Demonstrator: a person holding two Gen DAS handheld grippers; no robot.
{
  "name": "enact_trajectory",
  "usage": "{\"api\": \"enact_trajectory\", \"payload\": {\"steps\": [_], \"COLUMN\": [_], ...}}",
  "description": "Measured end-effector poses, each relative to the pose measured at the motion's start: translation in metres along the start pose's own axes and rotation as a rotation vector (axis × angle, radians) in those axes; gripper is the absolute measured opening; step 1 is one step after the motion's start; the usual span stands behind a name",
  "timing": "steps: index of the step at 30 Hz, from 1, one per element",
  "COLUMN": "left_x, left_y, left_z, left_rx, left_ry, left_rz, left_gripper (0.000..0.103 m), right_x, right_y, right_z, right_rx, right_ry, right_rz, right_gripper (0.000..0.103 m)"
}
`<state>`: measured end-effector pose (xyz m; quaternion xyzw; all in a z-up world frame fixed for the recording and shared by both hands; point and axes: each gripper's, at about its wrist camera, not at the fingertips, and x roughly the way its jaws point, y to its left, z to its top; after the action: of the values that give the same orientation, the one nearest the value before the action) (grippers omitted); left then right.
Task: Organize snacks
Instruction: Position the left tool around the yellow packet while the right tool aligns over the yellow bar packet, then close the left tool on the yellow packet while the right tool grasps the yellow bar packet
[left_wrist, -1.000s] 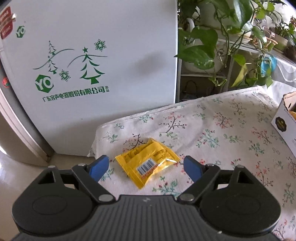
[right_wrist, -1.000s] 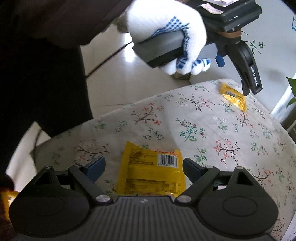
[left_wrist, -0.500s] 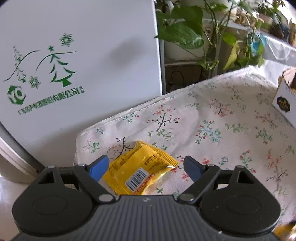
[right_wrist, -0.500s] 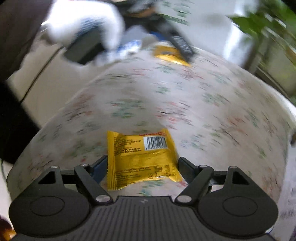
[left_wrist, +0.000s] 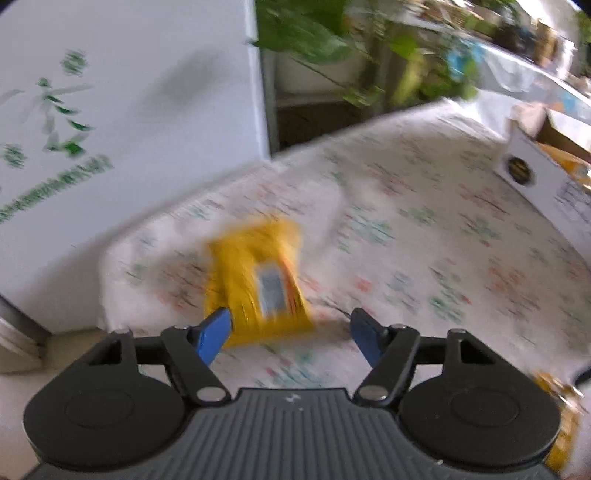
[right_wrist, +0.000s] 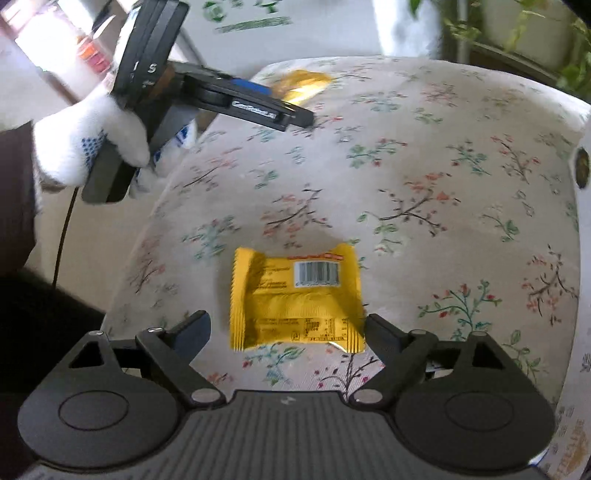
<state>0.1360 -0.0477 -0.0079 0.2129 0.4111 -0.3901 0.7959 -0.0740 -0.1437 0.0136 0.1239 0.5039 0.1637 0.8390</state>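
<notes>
Two yellow snack packets lie on the flowered tablecloth (right_wrist: 424, 155). One packet (left_wrist: 258, 284), blurred, lies just ahead of my left gripper (left_wrist: 290, 332). The jaws are closing: the left blue pad (left_wrist: 214, 332) is at the packet's near corner and the right pad stands apart from it. The right wrist view shows that gripper (right_wrist: 295, 114) low over the far packet (right_wrist: 303, 83). The other packet (right_wrist: 295, 299), barcode up, lies flat between the fingertips of my right gripper (right_wrist: 286, 332), whose jaws are opening and do not press on it.
A white cardboard box (left_wrist: 546, 184) with yellow packets inside stands at the table's right. A white cabinet with green print (left_wrist: 110, 110) and potted plants (left_wrist: 332, 37) stand behind the table. A white-gloved hand (right_wrist: 92, 147) holds the left gripper at the table's left edge.
The left jaws have narrowed around the far packet, which now sits turned end-on, and that view has blurred. The right view has rolled; its packet stays between the fingers.
</notes>
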Motion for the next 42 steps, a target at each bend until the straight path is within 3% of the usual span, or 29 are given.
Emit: {"api": "enact_trajectory", "payload": {"steps": [3, 6, 13, 20, 24, 28, 30, 38, 42], "left_x": [-0.006, -0.008, -0.001, 0.013, 0.022, 0.024, 0.026, 0.029, 0.029], "left_y": [-0.008, -0.007, 0.012, 0.012, 0.007, 0.010, 0.012, 0.015, 0.016], "left_z": [-0.003, -0.004, 0.006, 0.017, 0.018, 0.019, 0.017, 0.012, 0.014], "left_rx": [0.030, 0.011, -0.199, -0.190, -0.168, -0.183, -0.197, -0.220, -0.220], "left_ry": [0.023, 0.022, -0.010, -0.001, 0.029, 0.034, 0.044, 0.033, 0.038], "left_rz": [0.007, 0.055, 0.097, 0.123, 0.140, 0.132, 0.125, 0.104, 0.101], "left_gripper": [0.070, 0.076, 0.079, 0.080, 0.088, 0.092, 0.102, 0.103, 0.103], "right_x": [-0.006, -0.014, -0.011, 0.002, 0.007, 0.008, 0.009, 0.023, 0.021], "right_y": [0.011, 0.015, 0.017, 0.027, 0.034, 0.036, 0.037, 0.030, 0.029], "right_z": [-0.005, -0.005, 0.003, -0.002, -0.003, 0.001, 0.002, 0.008, 0.010], "right_rx": [-0.112, -0.210, -0.396, -0.615, -0.698, -0.756, -0.776, -0.713, -0.665], "right_ry": [0.010, -0.049, -0.100, -0.079, -0.068, -0.079, -0.077, -0.041, -0.003], "right_rz": [0.002, -0.041, -0.088, -0.086, -0.060, -0.045, -0.021, -0.006, -0.005], "right_gripper": [0.094, 0.094, 0.094, 0.094, 0.094, 0.094, 0.094, 0.094, 0.088]}}
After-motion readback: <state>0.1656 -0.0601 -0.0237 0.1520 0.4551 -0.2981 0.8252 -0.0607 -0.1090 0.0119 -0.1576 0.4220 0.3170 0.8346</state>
